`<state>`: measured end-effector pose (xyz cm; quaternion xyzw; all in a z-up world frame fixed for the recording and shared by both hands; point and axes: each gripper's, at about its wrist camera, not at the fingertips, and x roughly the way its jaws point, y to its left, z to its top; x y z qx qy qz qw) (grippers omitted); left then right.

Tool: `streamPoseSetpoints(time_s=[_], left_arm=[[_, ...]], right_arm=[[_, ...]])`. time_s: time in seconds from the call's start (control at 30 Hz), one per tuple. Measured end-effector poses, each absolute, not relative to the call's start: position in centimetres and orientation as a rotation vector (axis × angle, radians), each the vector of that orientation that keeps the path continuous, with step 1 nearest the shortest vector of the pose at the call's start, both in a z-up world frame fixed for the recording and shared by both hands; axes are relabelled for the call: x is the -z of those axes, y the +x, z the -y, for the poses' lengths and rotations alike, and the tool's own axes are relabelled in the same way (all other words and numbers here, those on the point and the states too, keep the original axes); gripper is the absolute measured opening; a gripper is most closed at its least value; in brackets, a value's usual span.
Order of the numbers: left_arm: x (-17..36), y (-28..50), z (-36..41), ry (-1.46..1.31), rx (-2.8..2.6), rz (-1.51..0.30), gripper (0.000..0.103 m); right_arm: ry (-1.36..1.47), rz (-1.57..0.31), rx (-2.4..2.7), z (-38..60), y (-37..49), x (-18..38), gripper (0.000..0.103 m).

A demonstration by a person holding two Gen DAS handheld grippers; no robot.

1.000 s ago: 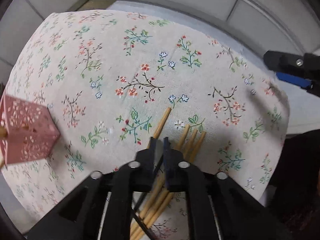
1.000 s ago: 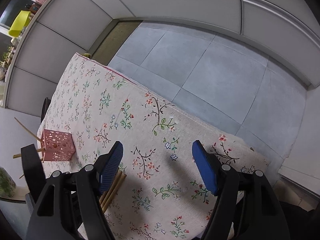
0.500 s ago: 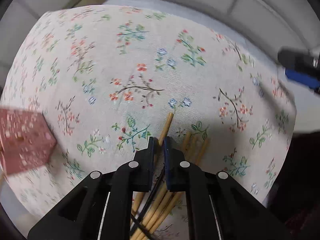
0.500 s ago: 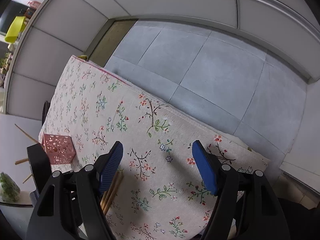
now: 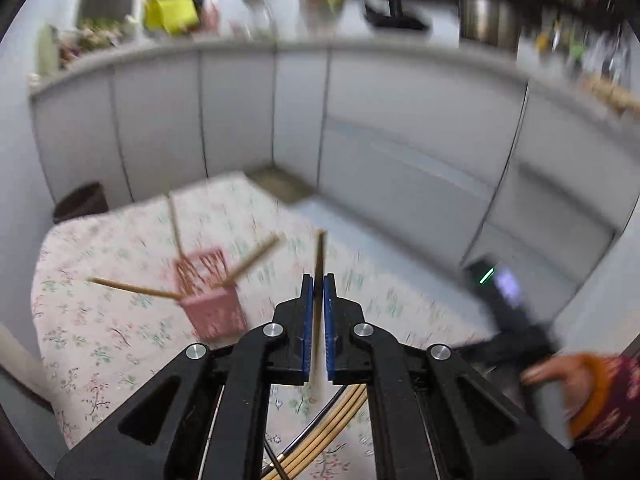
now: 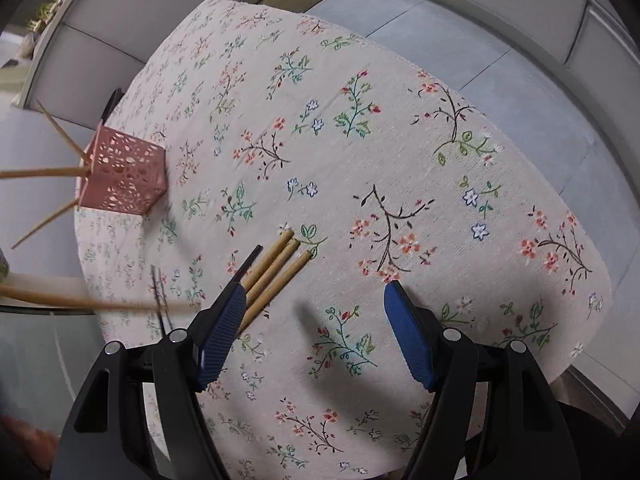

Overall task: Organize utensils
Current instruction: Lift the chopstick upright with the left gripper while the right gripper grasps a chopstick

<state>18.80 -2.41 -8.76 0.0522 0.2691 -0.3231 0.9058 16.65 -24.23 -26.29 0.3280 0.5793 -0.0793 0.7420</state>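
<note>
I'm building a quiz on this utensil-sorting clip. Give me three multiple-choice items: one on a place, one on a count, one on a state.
1. Where is the pink holder?
A on the floral tablecloth
B on the floor
C in a gripper

2. How many chopsticks stand in the holder?
A one
B three
C six

3. What is the right gripper doing?
A open, empty
B gripping a chopstick
C gripping the holder

Answers: 1 A, its base rests on the cloth; 2 B, three sticks fan out of it; 3 A, nothing lies between its spread blue pads.
</note>
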Motion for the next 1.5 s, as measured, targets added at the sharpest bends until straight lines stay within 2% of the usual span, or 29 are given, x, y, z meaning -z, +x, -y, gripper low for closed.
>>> streamPoseSetpoints(time_s=[0.13,0.2,0.27,0.33,0.53,0.67,0.8,0.97,1.1,1.43,1.5], left_arm=[[5.3,15.6,-0.6,0.009,0.683,-0.417,0.004],[3.6,14.6,-1.2,0.006,0.69,-0.367,0.004],[2.3,13.6,-1.7,0.003,0.686,-0.312,0.004],[1.1,11.8,-2.8,-0.003,0.694,-0.28,0.004],[-0.1,8.8,-3.9,0.01,0.695,-0.222,0.004],[-0.1,8.4,-4.4,-0.002,0.696,-0.204,0.004],[0.0,8.3,-5.0,-0.026,0.699,-0.194,0.004],[-0.3,8.1,-6.4,-0.059,0.692,-0.183,0.004],[-0.6,7.9,-7.4,-0.084,0.689,-0.178,0.004],[-1.5,7.0,-8.6,-0.104,0.67,-0.159,0.004],[-1.7,6.8,-8.7,-0.107,0.668,-0.156,0.004]], right_arm=[[0.779,-1.299,0.189,24.0,17.2,27.0,0.069],[0.782,-1.294,0.193,24.0,17.6,26.9,0.064],[0.772,-1.304,0.212,23.8,17.8,27.0,0.051],[0.746,-1.296,0.235,23.3,17.8,27.1,0.049],[0.745,-1.257,0.287,22.7,18.1,27.1,0.043],[0.673,-1.274,0.355,22.1,18.1,26.9,0.033],[0.62,-1.297,0.386,21.0,18.9,27.0,0.035],[0.699,-1.306,0.368,21.1,19.2,27.2,0.035],[0.636,-1.327,0.391,20.5,19.6,27.1,0.032],[0.562,-1.353,0.424,18.3,20.2,27.2,0.034],[0.58,-1.351,0.445,18.0,19.9,27.4,0.038]])
